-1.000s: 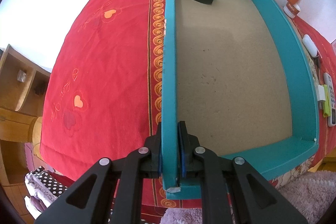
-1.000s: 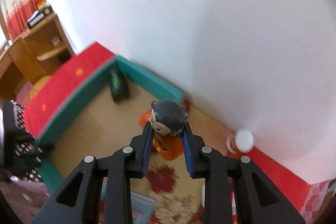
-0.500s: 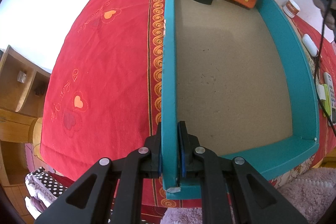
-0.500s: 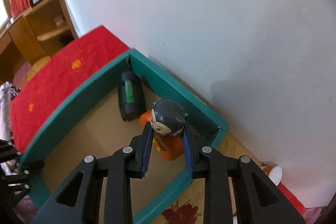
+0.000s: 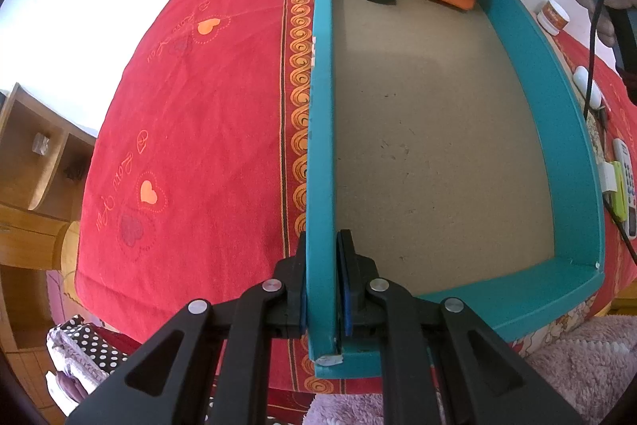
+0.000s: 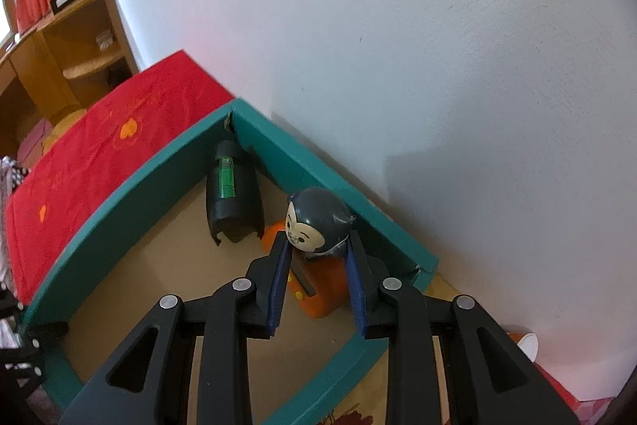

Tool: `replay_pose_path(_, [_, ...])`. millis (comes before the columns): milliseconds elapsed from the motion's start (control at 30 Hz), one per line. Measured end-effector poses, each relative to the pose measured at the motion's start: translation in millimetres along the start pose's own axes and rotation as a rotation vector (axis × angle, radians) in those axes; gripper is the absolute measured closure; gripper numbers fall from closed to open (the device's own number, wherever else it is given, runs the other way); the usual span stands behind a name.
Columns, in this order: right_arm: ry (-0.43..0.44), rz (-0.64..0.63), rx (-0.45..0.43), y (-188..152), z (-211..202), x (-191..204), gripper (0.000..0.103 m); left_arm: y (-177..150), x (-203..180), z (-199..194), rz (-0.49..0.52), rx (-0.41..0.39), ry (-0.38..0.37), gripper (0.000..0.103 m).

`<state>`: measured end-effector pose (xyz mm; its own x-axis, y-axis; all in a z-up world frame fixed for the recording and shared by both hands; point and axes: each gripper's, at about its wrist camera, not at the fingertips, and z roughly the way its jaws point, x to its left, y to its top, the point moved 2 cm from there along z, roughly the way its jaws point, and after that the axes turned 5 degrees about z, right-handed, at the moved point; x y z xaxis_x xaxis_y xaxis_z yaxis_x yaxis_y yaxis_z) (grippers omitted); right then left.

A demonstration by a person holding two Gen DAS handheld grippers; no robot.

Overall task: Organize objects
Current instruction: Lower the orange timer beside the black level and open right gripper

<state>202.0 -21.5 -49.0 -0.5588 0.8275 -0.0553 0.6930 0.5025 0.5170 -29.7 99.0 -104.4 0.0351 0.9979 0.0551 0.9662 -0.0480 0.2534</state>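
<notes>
Between the pads of my right gripper (image 6: pixel 317 258) sits the orange timer (image 6: pixel 318 285), its grey monkey head (image 6: pixel 316 218) clamped at the fingertips and its orange body resting on the brown floor of the teal box (image 6: pixel 131 194), in the far corner. Just left of the fingertips, a black spirit level (image 6: pixel 233 194) with a green vial lies against the box's far wall, close beside the timer; I cannot tell whether they touch. A second ago the timer hung in the air outside the box, above the patterned cloth; it now stands inside by the far wall. The right pads are close together, pressing the head on both sides. My left gripper (image 5: pixel 321 289) is shut on the box's near left wall (image 5: pixel 320 186), one pad (image 5: pixel 345 285) inside and one outside, unchanged from the earlier frames. Left of it lies the red cloth (image 5: pixel 191 130) with heart motifs.
</notes>
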Motion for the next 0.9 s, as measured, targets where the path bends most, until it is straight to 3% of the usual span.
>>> replay_pose_path(300, [-0.008, -0.06, 0.009, -3, 4, 8, 0.075, 1, -1, 1, -0.004, -0.001, 0.002, 0.093])
replay_pose_path(500, [0.018, -0.01, 0.01, -5, -5, 2, 0.058, 0, 0, 1, -0.001, 0.0, 0.002, 0.093])
replay_pose_path(900, [0.035, 0.061, 0.013, -28, -47, -9, 0.057, 0, 1, 0, 0.004, -0.006, 0.002, 0.093])
